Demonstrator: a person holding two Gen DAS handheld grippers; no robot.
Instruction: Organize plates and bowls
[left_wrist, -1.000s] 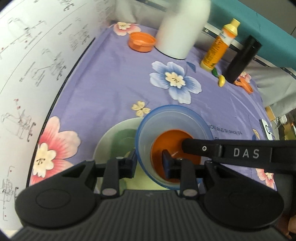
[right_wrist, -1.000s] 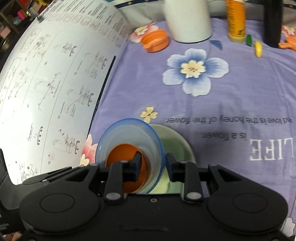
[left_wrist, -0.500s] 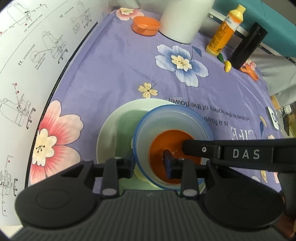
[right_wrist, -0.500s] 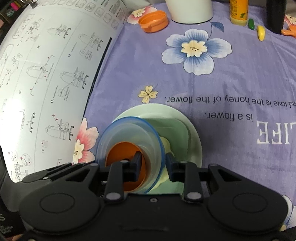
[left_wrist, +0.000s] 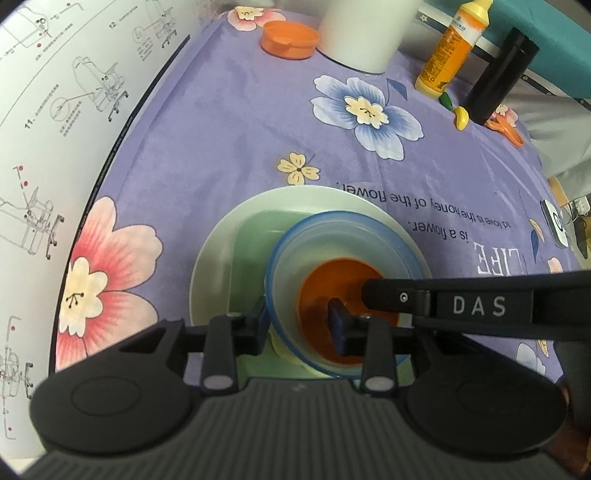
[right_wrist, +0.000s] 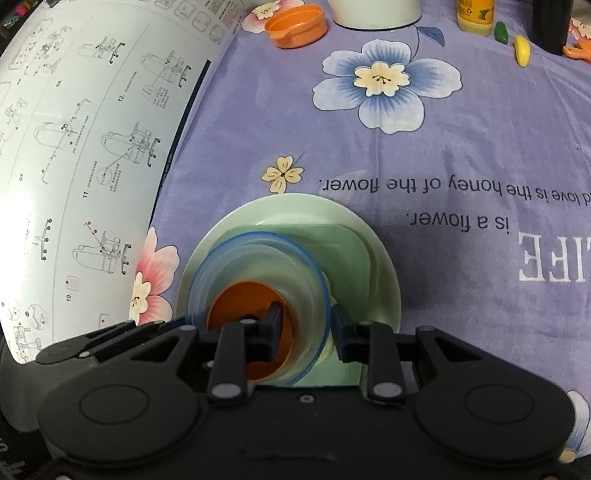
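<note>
A translucent blue bowl (left_wrist: 332, 236) with an orange bowl (left_wrist: 332, 273) nested inside it sits tilted over a pale green plate (left_wrist: 229, 266) on the purple flowered cloth. My left gripper (left_wrist: 297, 321) straddles the bowls' near wall, one finger outside and one inside. Its jaws are opening, and a gap shows at the inner pad. My right gripper (right_wrist: 306, 325) is shut on the opposite wall of the blue bowl (right_wrist: 258, 254), with one finger inside the orange bowl (right_wrist: 236, 299). The plate (right_wrist: 369, 266) lies directly below. Something pale yellow peeks out under the bowls.
A large printed instruction sheet (left_wrist: 55, 110) covers the left side. At the far end of the cloth stand an orange lid (left_wrist: 290, 38), a white container (left_wrist: 364, 33), a yellow bottle (left_wrist: 450, 51) and a black bottle (left_wrist: 498, 74), with small yellow and orange pieces beside them.
Both grippers have sunk with the nested bowls towards the green plate, which now shows more fully beneath them. The left jaws have spread slightly.
</note>
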